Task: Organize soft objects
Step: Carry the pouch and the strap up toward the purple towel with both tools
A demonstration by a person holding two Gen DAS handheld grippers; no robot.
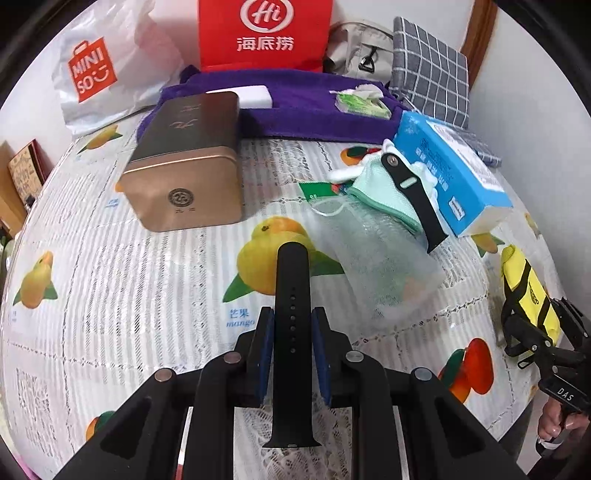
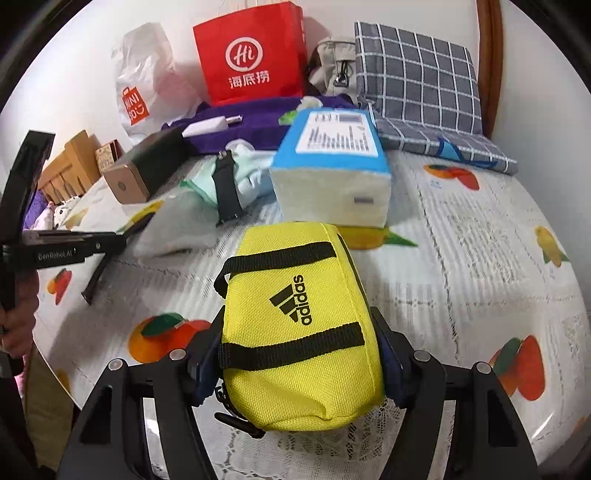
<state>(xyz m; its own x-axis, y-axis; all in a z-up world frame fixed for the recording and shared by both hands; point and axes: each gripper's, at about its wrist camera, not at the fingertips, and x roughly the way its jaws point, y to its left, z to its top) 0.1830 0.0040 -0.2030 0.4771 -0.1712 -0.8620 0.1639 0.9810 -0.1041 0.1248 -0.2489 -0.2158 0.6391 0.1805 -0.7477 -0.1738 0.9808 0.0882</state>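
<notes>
A black watch strap (image 1: 292, 295) stands upright between the blue pads of my left gripper (image 1: 293, 332), which is shut on it just above the fruit-print tablecloth (image 1: 110, 295). In the right wrist view the same strap (image 2: 96, 275) hangs from that gripper at the left edge. A yellow Adidas pouch (image 2: 299, 325) fills my right gripper (image 2: 299, 365), whose pads press its two sides. The pouch (image 1: 528, 291) also shows at the right edge of the left wrist view. A second black strap (image 1: 417, 199) lies across a mint cloth (image 1: 380, 192).
A clear bubble-wrap bag (image 1: 380, 266) lies mid-table beside a blue tissue box (image 1: 454, 173). A gold tin (image 1: 188, 166) stands to the left. A purple towel (image 1: 303, 107), a red paper bag (image 1: 264, 33), a white Miniso bag (image 1: 99, 66) and a checked cushion (image 2: 417, 74) line the back.
</notes>
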